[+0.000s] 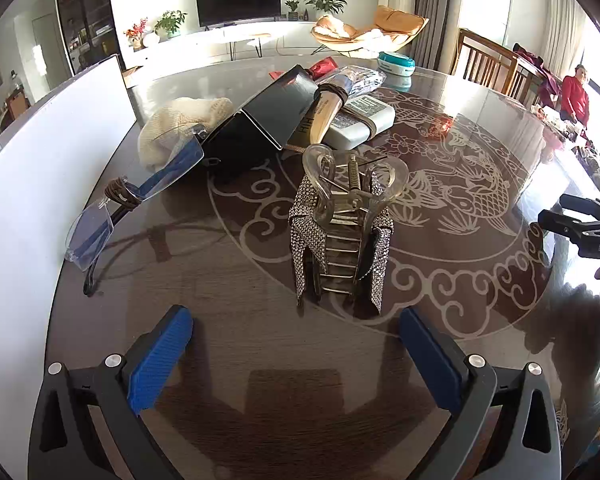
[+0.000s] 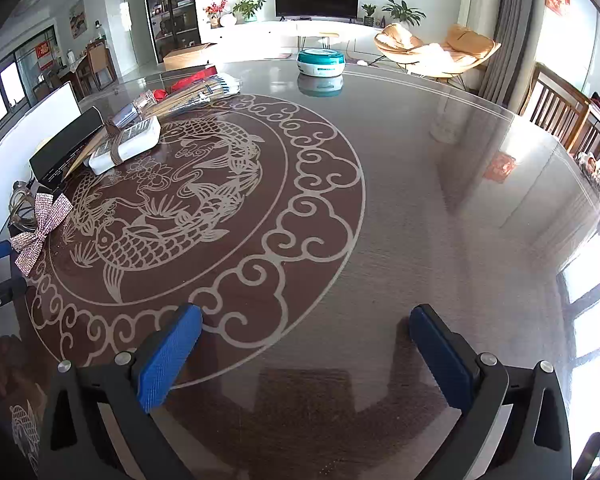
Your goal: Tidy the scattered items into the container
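Observation:
A rhinestone bow hair claw stands on the round glass-topped table, just ahead of my open left gripper; it also shows as the bow hair claw at the left edge of the right wrist view. Rimless glasses lean against the white container wall on the left. Behind lie a black box, a cream knit cloth, a white bottle and a wrapped brush. My right gripper is open over bare table, apart from everything.
A teal and white round tin sits at the table's far edge. Wooden chairs stand at the right. A person in red is far right. The other gripper's black body shows at the right edge.

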`<action>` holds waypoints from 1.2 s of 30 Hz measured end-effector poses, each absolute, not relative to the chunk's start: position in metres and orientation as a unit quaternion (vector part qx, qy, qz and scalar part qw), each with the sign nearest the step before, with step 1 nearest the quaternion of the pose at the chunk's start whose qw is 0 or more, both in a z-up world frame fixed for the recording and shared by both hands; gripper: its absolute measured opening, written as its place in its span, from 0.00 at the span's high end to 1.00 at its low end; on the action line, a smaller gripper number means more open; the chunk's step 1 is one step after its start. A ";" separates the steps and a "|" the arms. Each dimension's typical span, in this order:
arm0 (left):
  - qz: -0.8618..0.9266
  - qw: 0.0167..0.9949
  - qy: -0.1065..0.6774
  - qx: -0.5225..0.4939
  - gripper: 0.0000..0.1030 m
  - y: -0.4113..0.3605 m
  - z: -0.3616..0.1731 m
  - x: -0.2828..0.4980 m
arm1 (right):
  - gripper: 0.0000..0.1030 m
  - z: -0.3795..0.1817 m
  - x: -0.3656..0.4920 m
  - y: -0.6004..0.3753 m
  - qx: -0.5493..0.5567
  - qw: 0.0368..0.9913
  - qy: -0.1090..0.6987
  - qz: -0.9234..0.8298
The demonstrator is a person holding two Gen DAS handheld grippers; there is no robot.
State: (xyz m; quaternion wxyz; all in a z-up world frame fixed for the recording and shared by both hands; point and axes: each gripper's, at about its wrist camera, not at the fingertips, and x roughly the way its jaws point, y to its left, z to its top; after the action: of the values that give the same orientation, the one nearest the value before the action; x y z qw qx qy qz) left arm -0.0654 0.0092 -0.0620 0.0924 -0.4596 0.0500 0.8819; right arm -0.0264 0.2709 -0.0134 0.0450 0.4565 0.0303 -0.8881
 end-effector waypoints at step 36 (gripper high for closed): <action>0.897 0.063 0.036 -0.436 0.46 -0.009 -0.055 -0.063 | 0.00 -0.014 -0.027 0.271 0.457 0.045 0.031 -0.888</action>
State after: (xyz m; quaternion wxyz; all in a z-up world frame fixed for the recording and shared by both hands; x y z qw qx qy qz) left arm -0.0625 -0.0092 -0.0548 0.0629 -0.4362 0.0357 0.8970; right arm -0.0267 0.2709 -0.0138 0.0454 0.4565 0.0308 -0.8880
